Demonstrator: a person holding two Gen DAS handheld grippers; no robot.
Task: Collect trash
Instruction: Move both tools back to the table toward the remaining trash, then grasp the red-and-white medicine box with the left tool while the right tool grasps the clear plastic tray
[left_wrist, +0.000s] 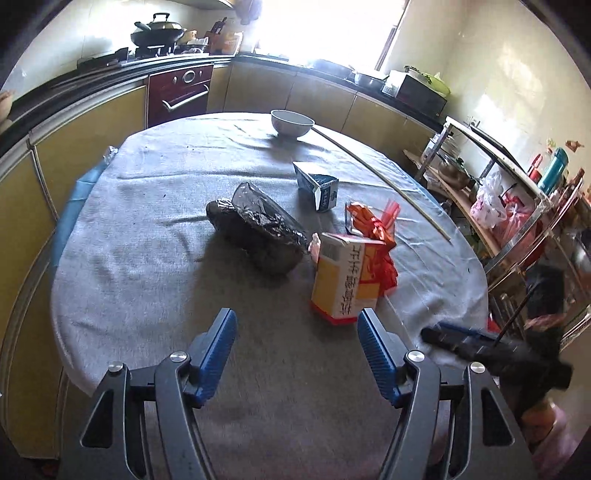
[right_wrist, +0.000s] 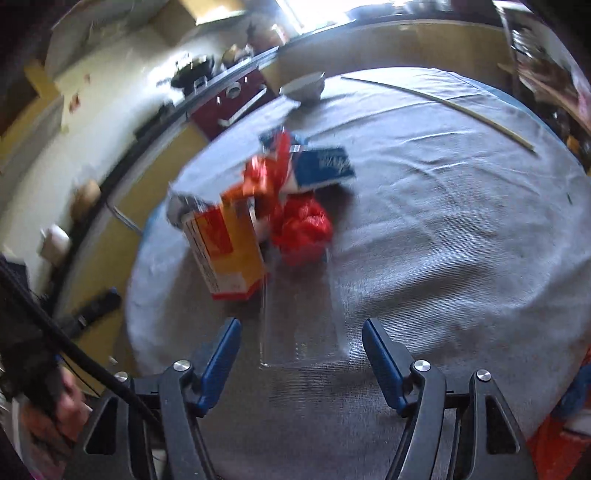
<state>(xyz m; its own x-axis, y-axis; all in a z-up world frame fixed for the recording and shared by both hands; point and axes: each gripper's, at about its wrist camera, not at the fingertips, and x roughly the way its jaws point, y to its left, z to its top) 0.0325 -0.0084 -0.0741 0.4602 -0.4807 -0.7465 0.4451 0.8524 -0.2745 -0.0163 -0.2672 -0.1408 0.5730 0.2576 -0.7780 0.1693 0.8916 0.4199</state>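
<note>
At the bottom of the left wrist view, the left gripper (left_wrist: 297, 345) stands wide apart with nothing between its blue pads, hovering over the grey-clothed table (left_wrist: 147, 258). The right gripper (right_wrist: 301, 352) at the bottom of its own blurred view is likewise spread wide and empty, and a clear plastic sheet (right_wrist: 299, 332) lies flat on the cloth just ahead of it, between the two fingers in the picture.

Just above the left gripper's right finger stands a yellow and white carton (left_wrist: 345, 277), upright with its top flap open; in the right view it sits left of centre. Touching its far side is a crumpled red wrapper (left_wrist: 373, 236). To the left of these, near the frame centre, lies a dark foil-wrapped bundle (left_wrist: 258, 232). Beyond that rests a blue and white milk carton (left_wrist: 317, 186) on its side, apart from the bundle. Farther still, near the table's far edge, sits a white bowl (left_wrist: 291, 123), and a long thin stick (left_wrist: 384, 181) runs along the right rim.

The left half of the cloth is bare and open. Yellow cabinets (left_wrist: 92, 122) curve close round the table's left and far sides, and a metal shelf rack (left_wrist: 517, 206) crowds the right edge.
</note>
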